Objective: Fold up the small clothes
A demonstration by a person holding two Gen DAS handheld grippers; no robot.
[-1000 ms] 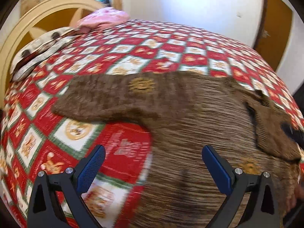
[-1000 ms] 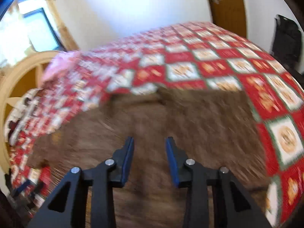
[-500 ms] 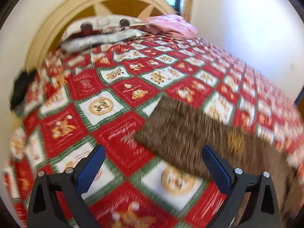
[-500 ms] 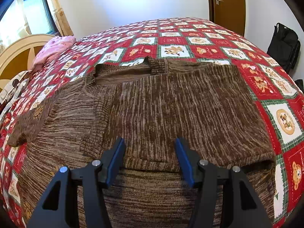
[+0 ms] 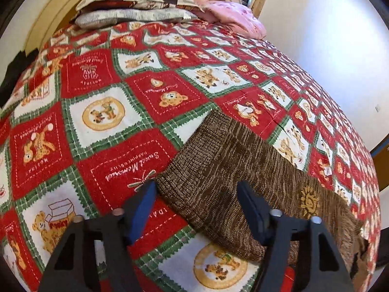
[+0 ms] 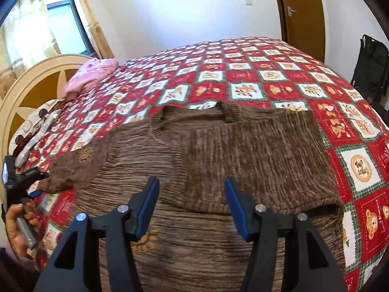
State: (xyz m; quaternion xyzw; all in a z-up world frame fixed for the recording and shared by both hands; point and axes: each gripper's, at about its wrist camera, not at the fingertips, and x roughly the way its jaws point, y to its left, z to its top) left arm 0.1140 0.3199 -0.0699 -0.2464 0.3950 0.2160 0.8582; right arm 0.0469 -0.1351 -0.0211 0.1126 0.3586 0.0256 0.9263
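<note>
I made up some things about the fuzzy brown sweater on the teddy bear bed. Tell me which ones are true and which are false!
1. The brown knitted sweater lies on a red, white and green teddy-bear quilt. True.
2. The left hand-held gripper is clamped on the sweater's sleeve. False: its jaws are open, with the sleeve end lying between them.
3. The right hand-held gripper is open. True.
4. A pink bundle of cloth lies near the cream wooden headboard. True.
5. The brown wooden door is wide open. False: it is closed.
</note>
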